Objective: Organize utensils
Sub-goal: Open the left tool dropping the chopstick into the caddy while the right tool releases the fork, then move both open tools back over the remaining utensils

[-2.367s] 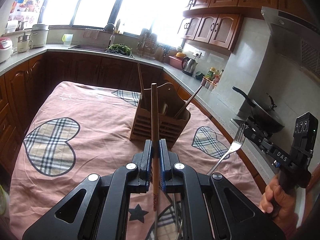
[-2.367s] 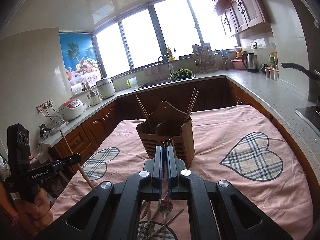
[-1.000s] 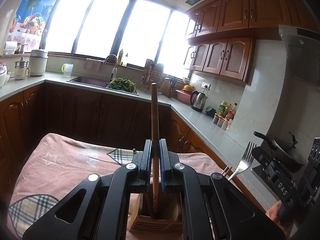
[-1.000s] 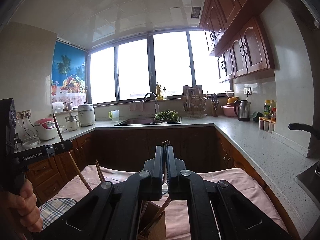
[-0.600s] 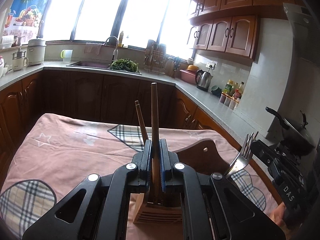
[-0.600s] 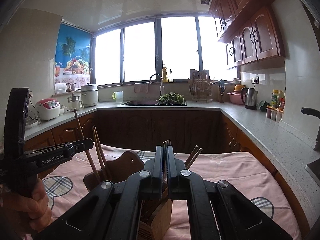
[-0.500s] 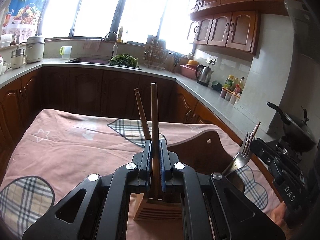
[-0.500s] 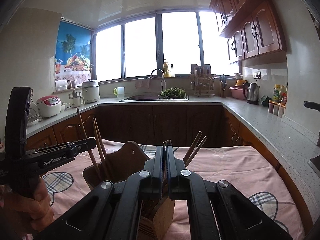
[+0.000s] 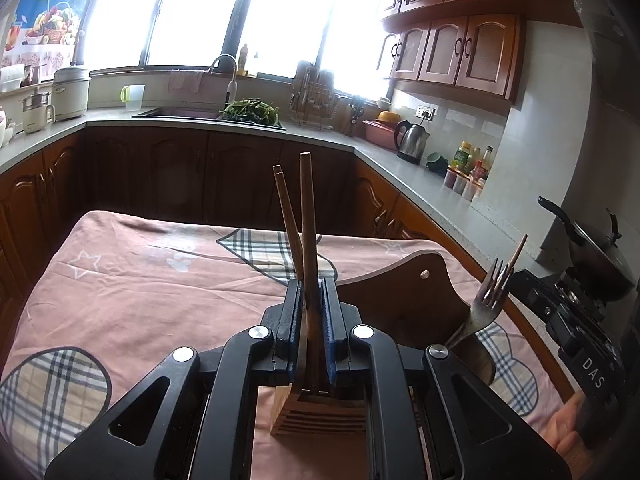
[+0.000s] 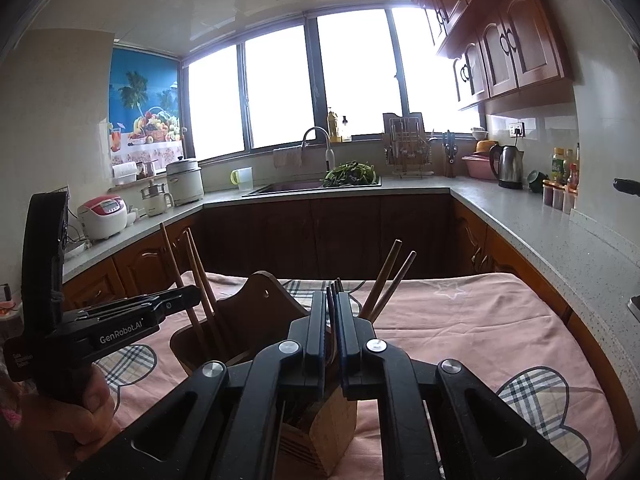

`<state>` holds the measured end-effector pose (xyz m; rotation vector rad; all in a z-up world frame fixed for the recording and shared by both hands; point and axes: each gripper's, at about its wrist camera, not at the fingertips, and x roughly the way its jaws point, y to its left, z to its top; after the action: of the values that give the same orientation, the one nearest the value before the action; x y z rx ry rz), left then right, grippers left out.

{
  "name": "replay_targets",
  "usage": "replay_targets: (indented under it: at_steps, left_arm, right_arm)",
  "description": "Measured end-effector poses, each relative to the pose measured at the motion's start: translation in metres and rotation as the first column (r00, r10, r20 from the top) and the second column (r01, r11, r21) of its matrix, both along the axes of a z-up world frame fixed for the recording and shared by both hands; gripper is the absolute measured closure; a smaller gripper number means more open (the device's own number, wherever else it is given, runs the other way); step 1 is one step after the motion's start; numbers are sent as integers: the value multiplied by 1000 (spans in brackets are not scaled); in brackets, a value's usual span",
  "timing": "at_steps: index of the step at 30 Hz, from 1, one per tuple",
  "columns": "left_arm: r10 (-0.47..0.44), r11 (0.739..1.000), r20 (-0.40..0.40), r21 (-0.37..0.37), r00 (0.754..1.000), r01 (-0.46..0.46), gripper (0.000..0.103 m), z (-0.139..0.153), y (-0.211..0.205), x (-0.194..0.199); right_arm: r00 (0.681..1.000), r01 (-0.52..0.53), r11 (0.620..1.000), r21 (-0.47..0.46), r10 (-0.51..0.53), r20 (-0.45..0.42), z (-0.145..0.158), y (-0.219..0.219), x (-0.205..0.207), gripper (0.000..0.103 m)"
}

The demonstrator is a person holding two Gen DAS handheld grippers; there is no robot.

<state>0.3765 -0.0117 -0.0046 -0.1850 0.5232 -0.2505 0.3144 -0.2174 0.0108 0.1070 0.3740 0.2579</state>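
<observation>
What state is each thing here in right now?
Left claw: jaws just opening, wooden chopstick upright between them.
Right claw: shut on metal fork.
Slatted wooden utensil holder: upright on the pink cloth-covered table.
Brown chopstick pair: leaning in holder.

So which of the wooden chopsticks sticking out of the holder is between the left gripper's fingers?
The taller, upright chopstick between the left gripper pads. Its neighbour leans away left, and the pair on the holder's other side stands free.
</observation>
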Motion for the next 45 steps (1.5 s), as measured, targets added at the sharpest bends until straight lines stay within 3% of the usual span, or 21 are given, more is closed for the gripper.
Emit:
replay_targets:
  at_steps: [3, 4, 5, 6, 9, 14, 22, 30, 45]
  left_arm:
    - [12, 1000, 9, 5, 1000, -12, 68, 2, 1, -4]
    - [18, 1000, 14, 7, 1000, -18, 58, 3, 1, -6]
    - [22, 1000, 20, 6, 1000, -22, 55, 4, 2, -8]
    - [24, 1000, 23, 6, 999, -24, 55, 5, 2, -9]
    - [29, 1000, 14, 9, 999, -30, 46, 7, 5, -14]
    - [61, 998, 7, -2, 998, -61, 10, 9, 17, -37]
    - [82, 995, -74, -42, 994, -85, 7, -7, 43, -89]
    - [90, 995, -148, -28, 985, -95, 7, -28, 49, -137]
    - [84, 996, -211, -18, 974, -90, 7, -55, 50, -203]
  right_arm:
    - [1000, 3, 1000, 30, -3, -3, 3, -5, -3, 93]
    - [1000, 5, 999, 38, -5, 1, 5, -6, -4, 82]
    - [1000, 6, 999, 45, -6, 8, 7, -8, -6, 71]
    - [1000, 8, 999, 52, -9, 14, 10, -9, -9, 67]
    - [1000, 15, 996, 86, -17, 17, 16, -16, -16, 61]
    - [999, 25, 984, 176, -30, 29, 21, -35, -37, 5]
    - [998, 43, 971, 237, -30, -57, 4, -53, -72, 3]
    - [992, 37, 966, 257, -4, -128, -12, -54, -108, 3]
    - [979, 63, 959, 276, -6, -205, -36, -54, -170, 3]
